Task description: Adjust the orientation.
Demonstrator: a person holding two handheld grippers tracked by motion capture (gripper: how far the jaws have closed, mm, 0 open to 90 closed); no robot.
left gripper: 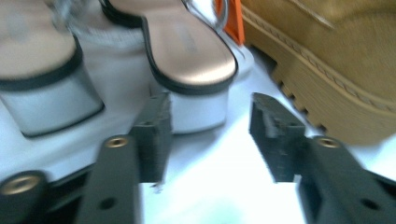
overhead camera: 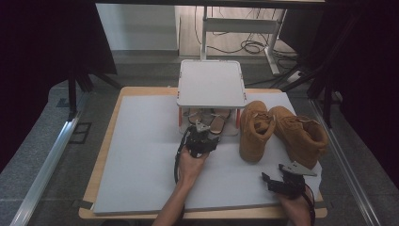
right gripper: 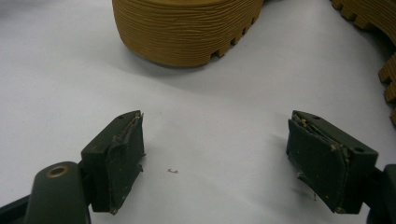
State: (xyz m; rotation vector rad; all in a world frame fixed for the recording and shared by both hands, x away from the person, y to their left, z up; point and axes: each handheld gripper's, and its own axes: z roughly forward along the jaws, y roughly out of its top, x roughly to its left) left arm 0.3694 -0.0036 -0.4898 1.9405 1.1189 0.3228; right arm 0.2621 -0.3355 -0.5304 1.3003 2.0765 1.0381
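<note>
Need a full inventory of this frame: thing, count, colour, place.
sandals: 2, tan insoles with black edging, on the rack's lower shelf; block heels face the left gripper.
boots: 2, tan, on the mat right of the rack.
shoe rack: 1, white with orange posts, far middle of the mat.
mat: 1, pale grey, covering the table.
table: 1, light wood.
left gripper: 1, black, jaws apart in front of a sandal heel, nothing between them.
right gripper: 1, black, open over bare mat near the boots.
</note>
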